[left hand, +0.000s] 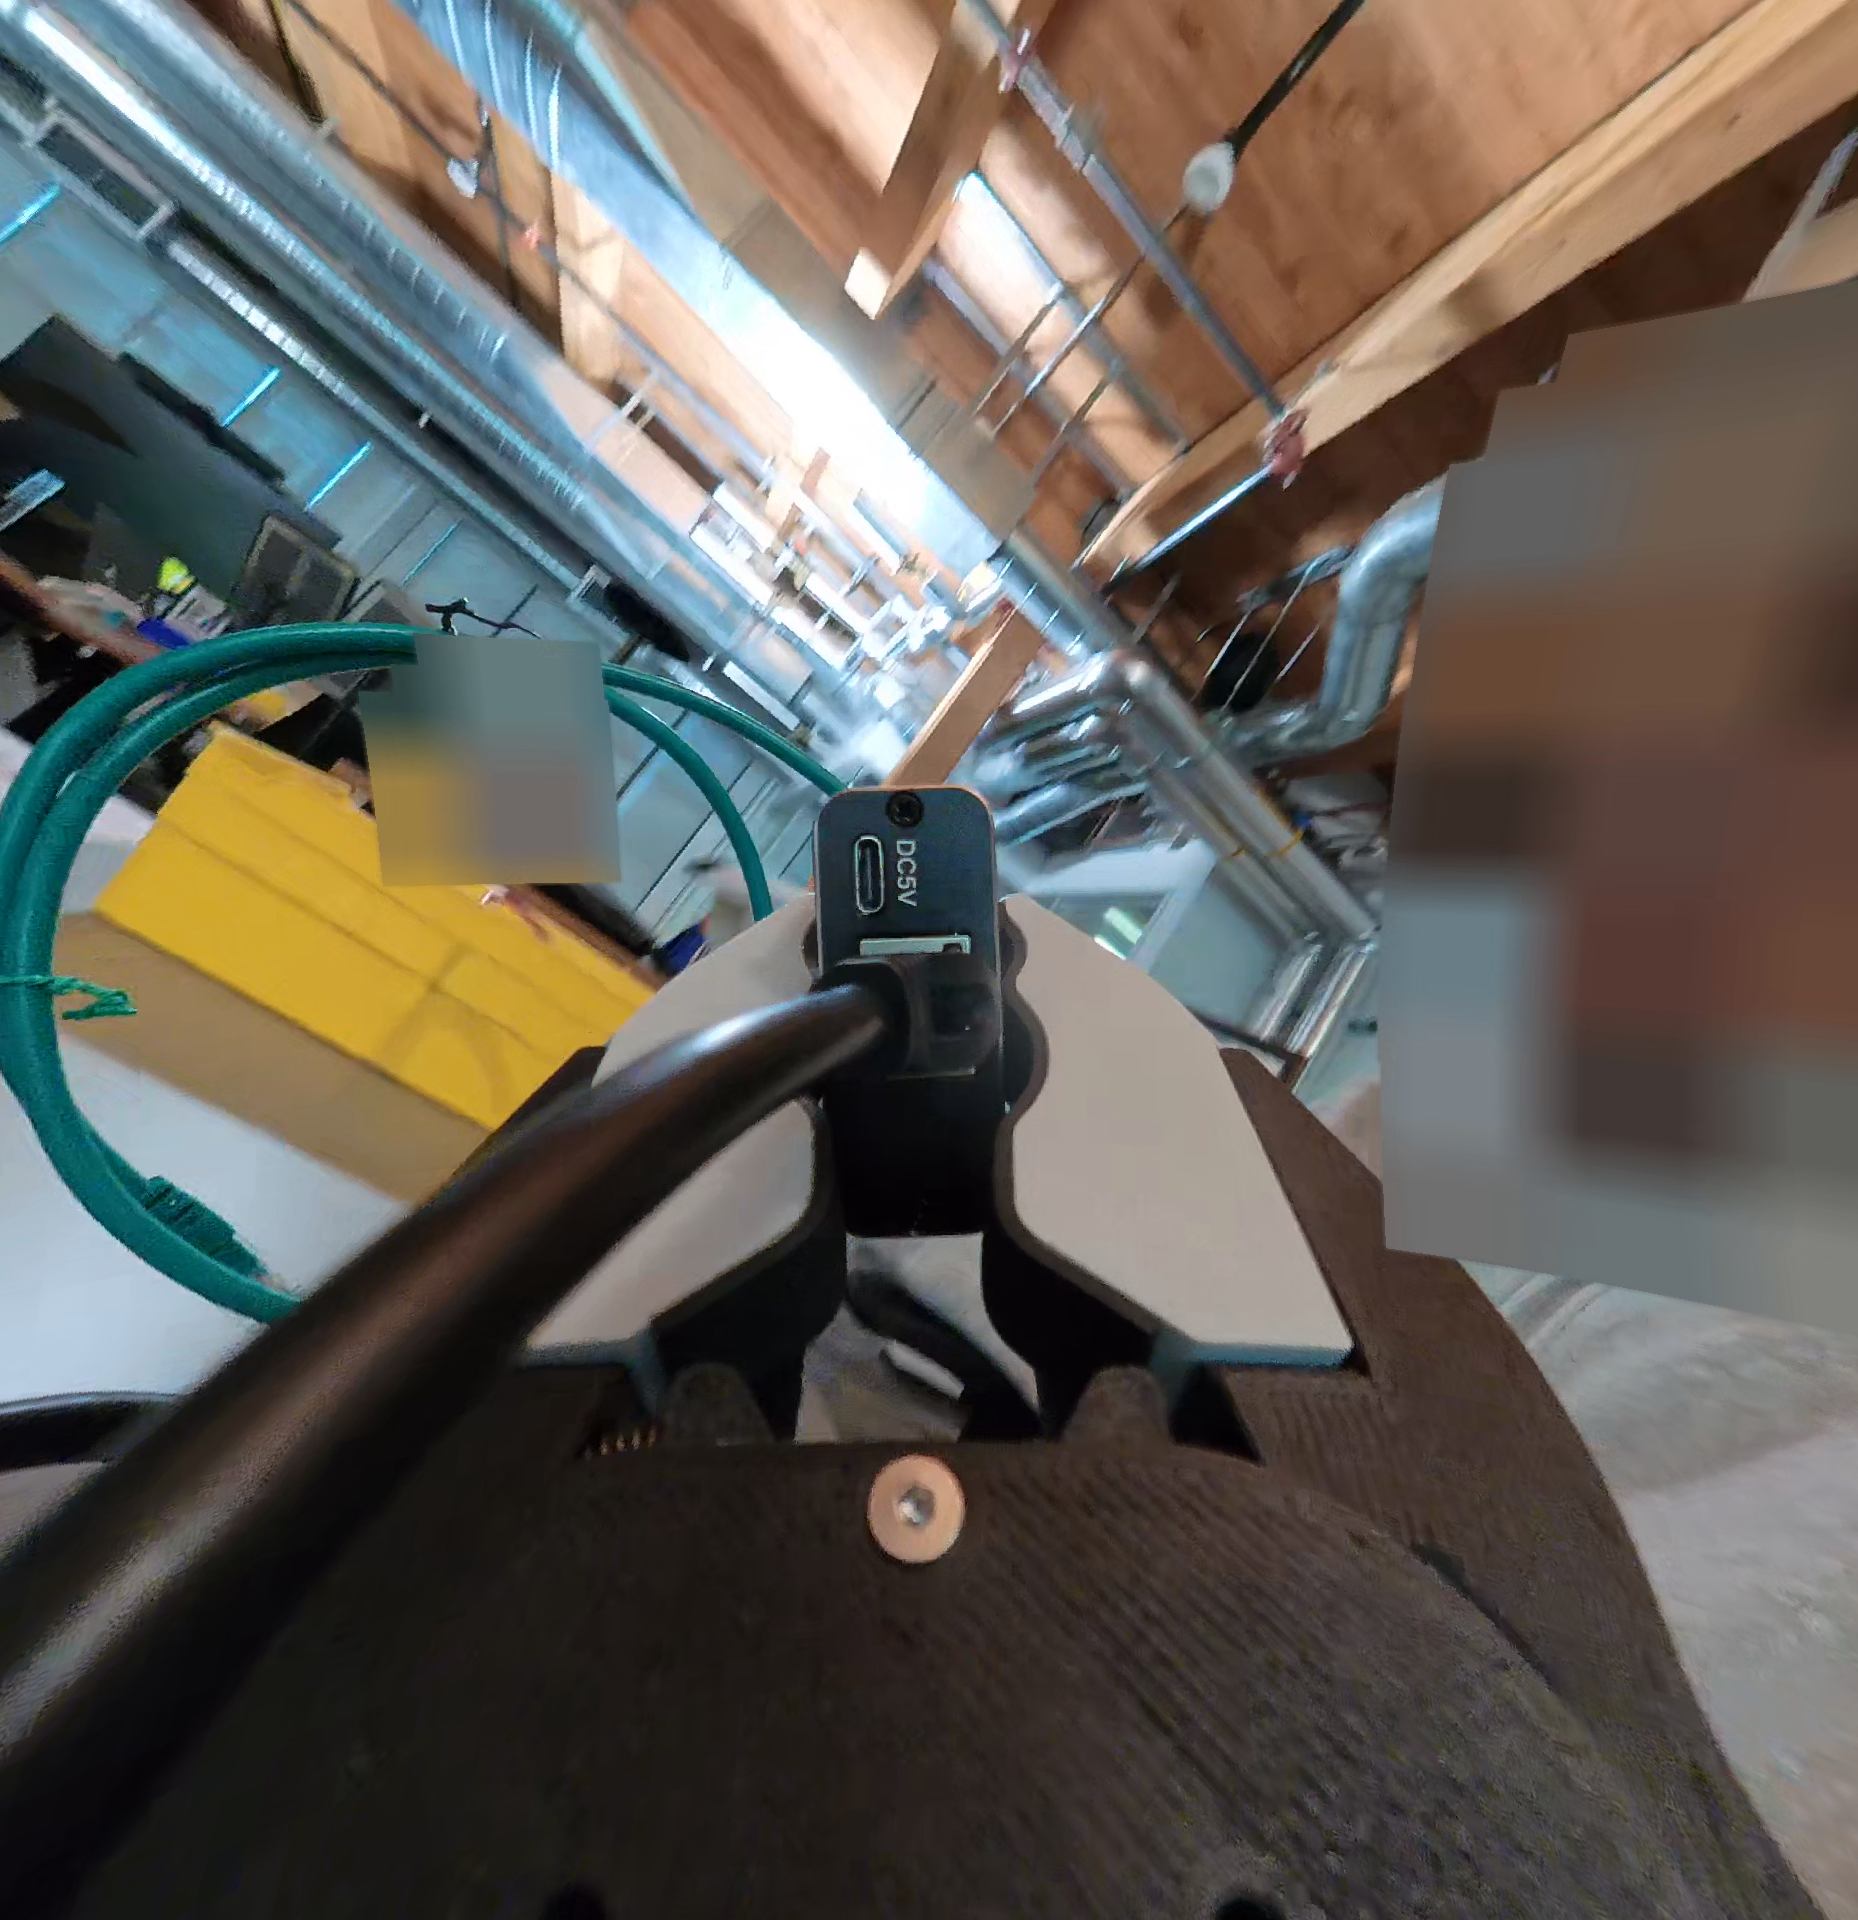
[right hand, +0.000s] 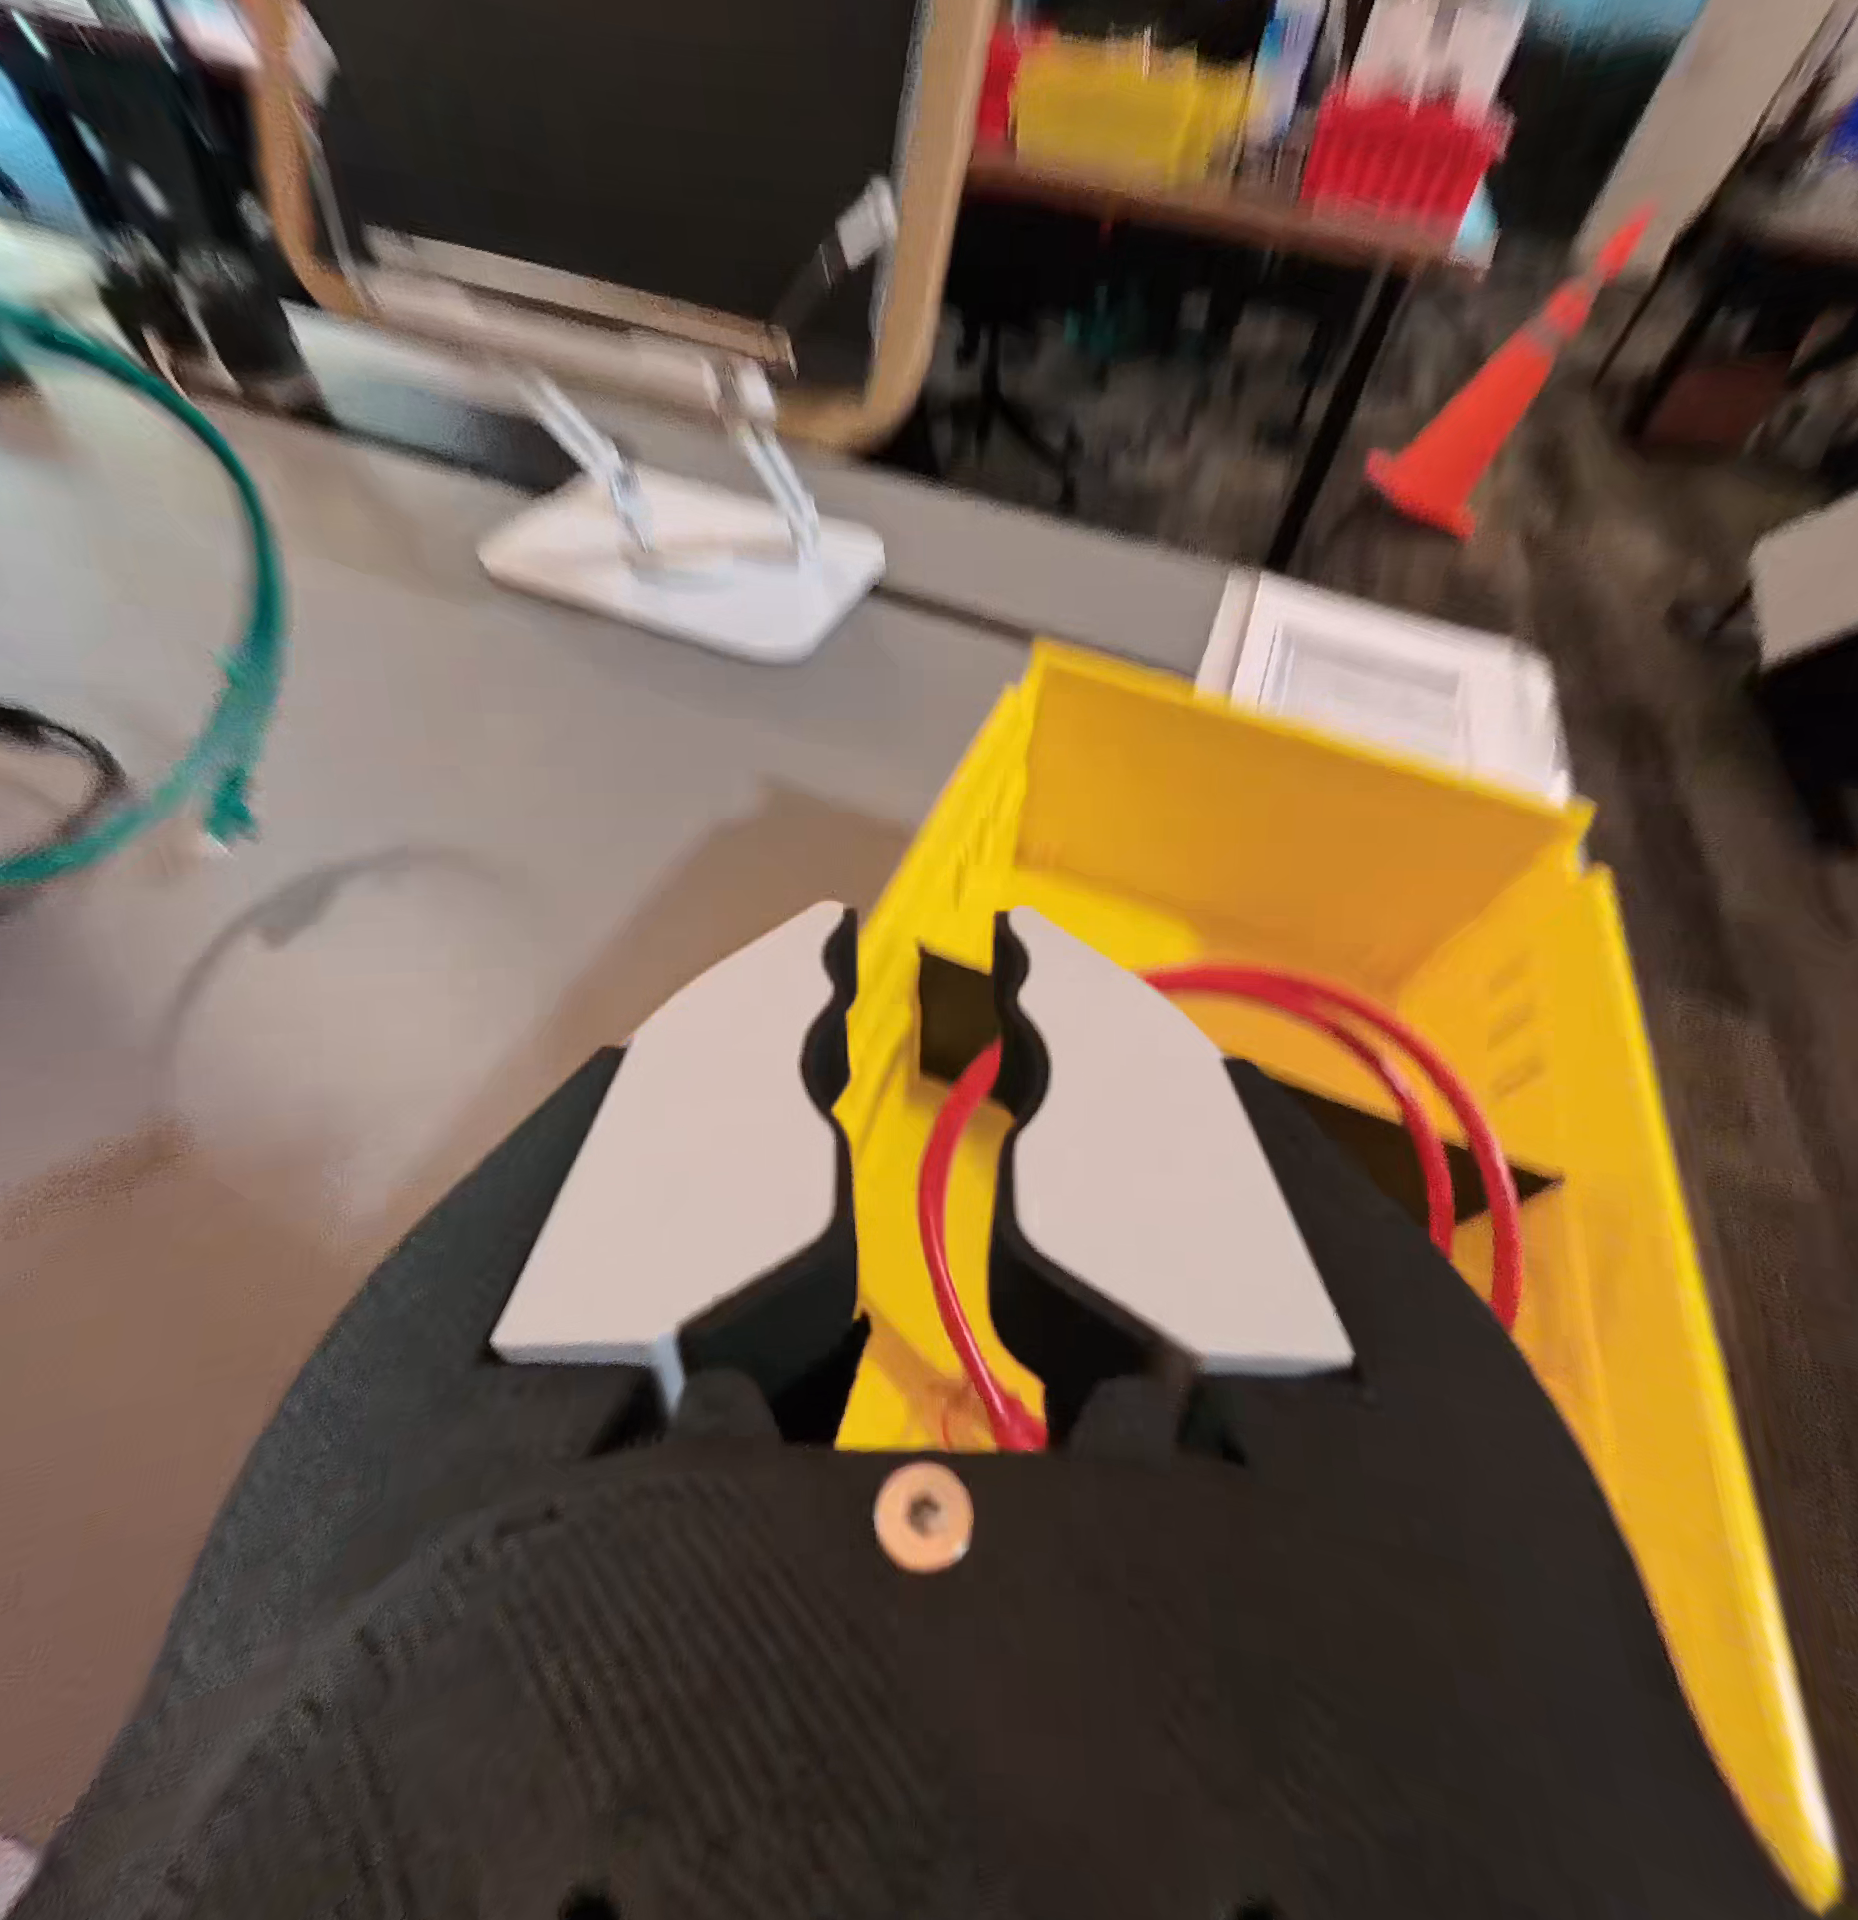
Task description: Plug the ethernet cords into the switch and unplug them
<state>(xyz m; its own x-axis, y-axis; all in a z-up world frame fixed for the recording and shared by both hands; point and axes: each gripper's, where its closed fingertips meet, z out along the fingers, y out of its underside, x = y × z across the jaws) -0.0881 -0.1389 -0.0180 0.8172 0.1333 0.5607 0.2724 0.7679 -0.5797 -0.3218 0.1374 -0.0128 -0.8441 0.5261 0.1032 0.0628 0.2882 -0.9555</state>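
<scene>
My left gripper (left hand: pixel 909 935) is shut on a small black switch (left hand: pixel 904 862) and holds it up, tilted toward the ceiling. A thick black cable (left hand: pixel 551 1174) is plugged into the switch's near end and runs down to the left. A green ethernet cord (left hand: pixel 31 935) loops in the air to the left and seems to lead behind the switch. My right gripper (right hand: pixel 925 945) is open and empty over the near left edge of a yellow bin (right hand: pixel 1268 831). A coiled red ethernet cord (right hand: pixel 1424 1081) lies in the bin. The green cord also shows at the left of the right wrist view (right hand: pixel 250 665).
A yellow bin (left hand: pixel 312 935) stands on the table (left hand: pixel 94 1247) behind the green loop. In the right wrist view a white monitor stand (right hand: pixel 696 571) sits at the back of the grey table (right hand: pixel 437 831), a white box (right hand: pixel 1392 675) lies behind the bin, and an orange cone (right hand: pixel 1476 416) stands on the floor.
</scene>
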